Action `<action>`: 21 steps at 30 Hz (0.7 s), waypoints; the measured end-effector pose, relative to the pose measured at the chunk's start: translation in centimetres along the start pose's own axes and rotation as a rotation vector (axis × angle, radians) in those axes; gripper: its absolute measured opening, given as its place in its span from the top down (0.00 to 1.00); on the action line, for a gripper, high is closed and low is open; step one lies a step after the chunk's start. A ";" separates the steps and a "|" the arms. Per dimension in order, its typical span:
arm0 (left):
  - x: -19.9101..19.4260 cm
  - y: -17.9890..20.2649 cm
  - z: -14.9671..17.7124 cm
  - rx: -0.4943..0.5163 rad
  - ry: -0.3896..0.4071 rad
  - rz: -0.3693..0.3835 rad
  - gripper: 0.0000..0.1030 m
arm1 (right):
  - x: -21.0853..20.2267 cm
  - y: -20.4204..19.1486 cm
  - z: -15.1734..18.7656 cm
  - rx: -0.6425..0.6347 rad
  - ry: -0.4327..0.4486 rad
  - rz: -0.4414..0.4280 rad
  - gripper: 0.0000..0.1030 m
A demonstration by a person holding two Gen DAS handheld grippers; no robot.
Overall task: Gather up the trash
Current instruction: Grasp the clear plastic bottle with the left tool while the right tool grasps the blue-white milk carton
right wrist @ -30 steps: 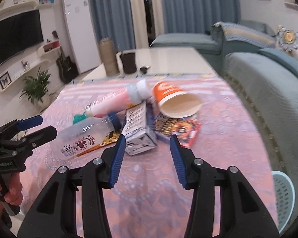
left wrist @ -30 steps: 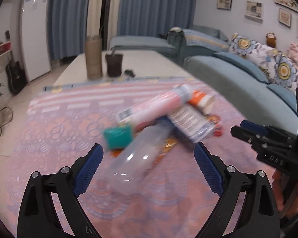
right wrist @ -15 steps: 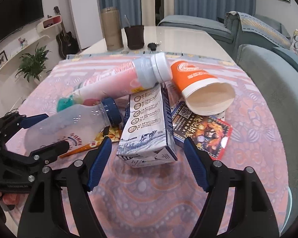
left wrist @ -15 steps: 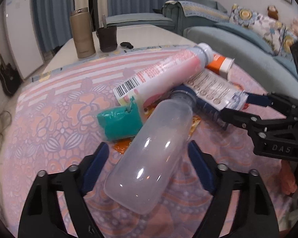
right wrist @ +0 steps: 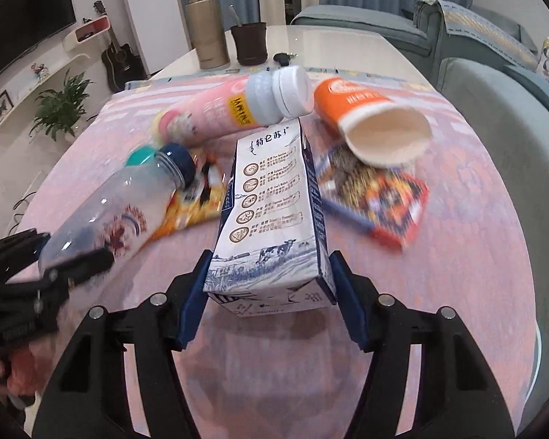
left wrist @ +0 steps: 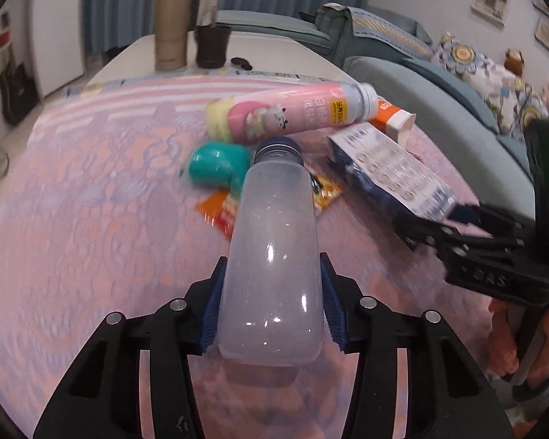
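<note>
A pile of trash lies on the pink patterned tablecloth. My left gripper is shut on the base of a clear plastic bottle with a dark blue cap; the bottle also shows in the right wrist view. My right gripper has its blue pads against both sides of a blue-and-white milk carton, which also shows in the left wrist view. A pink bottle, an orange paper cup, a snack packet, an orange wrapper and a teal object lie around them.
A tan flask, a dark cup and a small black object stand on the bare table at the back. A blue-grey sofa runs along the right. A plant and guitar stand to the left.
Both grippers moved forward into the pile and narrowed: the left closed on the clear bottle, the right closed onto the sides of the milk carton.
</note>
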State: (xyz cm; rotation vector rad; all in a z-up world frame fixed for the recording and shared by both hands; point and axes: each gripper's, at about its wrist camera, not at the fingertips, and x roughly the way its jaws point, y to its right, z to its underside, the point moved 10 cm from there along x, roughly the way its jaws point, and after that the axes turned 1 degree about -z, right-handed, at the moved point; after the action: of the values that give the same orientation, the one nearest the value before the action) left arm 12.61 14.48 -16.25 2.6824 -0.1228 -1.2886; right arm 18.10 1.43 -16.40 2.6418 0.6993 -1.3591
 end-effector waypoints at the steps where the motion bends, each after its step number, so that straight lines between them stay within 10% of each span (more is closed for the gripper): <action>1: -0.5 0.1 0.6 -0.006 -0.001 -0.001 0.56 | -0.9 0.2 0.9 -0.003 0.002 0.006 0.42; 12: -3.1 2.4 5.9 0.002 -0.058 0.032 0.52 | -5.2 1.8 8.0 0.045 -0.025 -0.020 0.42; 16: -3.2 2.5 5.0 -0.008 -0.051 0.028 0.34 | -4.9 2.0 8.5 0.045 -0.054 -0.014 0.37; 21: -2.1 3.1 3.9 0.004 -0.081 0.011 0.36 | -5.3 1.8 6.0 0.028 -0.028 0.020 0.29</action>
State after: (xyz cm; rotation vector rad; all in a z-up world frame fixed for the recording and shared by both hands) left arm 8.23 11.29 -16.46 2.6298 -0.1507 -1.3957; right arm 11.74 -3.71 -16.06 2.6385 0.6535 -1.4079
